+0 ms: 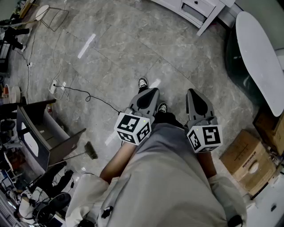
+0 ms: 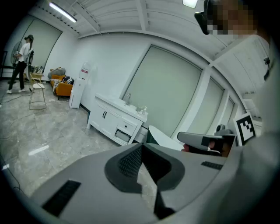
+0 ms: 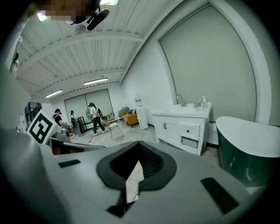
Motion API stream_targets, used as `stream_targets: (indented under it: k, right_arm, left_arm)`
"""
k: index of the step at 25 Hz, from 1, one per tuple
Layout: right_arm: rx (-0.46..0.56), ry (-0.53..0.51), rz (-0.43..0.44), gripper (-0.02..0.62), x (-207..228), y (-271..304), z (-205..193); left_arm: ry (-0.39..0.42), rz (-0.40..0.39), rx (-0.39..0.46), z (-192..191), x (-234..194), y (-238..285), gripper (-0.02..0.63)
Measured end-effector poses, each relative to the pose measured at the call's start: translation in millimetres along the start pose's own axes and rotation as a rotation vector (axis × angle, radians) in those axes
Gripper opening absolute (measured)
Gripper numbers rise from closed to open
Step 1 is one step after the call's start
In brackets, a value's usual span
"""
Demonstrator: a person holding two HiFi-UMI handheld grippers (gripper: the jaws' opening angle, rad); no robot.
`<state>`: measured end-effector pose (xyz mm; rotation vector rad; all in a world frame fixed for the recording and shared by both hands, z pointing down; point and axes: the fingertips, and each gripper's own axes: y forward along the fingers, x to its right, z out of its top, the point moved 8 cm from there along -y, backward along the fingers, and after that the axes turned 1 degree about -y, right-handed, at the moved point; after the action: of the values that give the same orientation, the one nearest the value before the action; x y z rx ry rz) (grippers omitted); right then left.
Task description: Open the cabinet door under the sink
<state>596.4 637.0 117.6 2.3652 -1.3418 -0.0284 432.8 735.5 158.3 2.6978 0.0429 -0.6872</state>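
Cabinet doors (image 3: 166, 127), closed, face both gripper views; head view clips the cabinet (image 1: 195, 11) at its top edge. Left gripper (image 1: 152, 91), right gripper (image 1: 191, 92): jaws together, empty. Bare floor (image 1: 124, 48) lies between.

White cabinet door (image 3: 170, 129) closed; upright

The head camera looks steeply down past the person's lap onto the grey floor (image 1: 133, 48). The left gripper (image 1: 148, 92) and right gripper (image 1: 193, 94) are close below it. Each gripper camera rides low behind its own closed jaws and faces roughly level across the room. All three views share the white sink cabinet (image 1: 202, 13), well away, and the bathtub (image 1: 259, 57) beside it. Each gripper view also catches the other gripper at its inner edge.
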Motion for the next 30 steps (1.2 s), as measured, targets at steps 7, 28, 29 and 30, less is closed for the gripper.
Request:
stream_targets:
  k: [7,28,29,30]
  right_arm:
    - [-0.004,0.016,0.0,0.011,-4.2,-14.5,-11.4]
    - [-0.062,0.046,0.043,0.011,-3.5,96.1,34.2]
    - [-0.062,0.04,0.058,0.011,-6.4,105.3,39.2]
    - [-0.062,0.034,0.069,0.011,-8.9,114.2,44.4]
  left_arm:
    - [-0.002,0.027,0.025,-13.1,9.3,-15.5,0.0]
    - [0.13,0.113,0.069,76.8,-80.0,21.6,0.0]
    - [0.133,0.114,0.074,84.4,-88.7,23.1,0.0]
    - [0.132,0.114,0.077,91.9,-97.4,25.0,0.0]
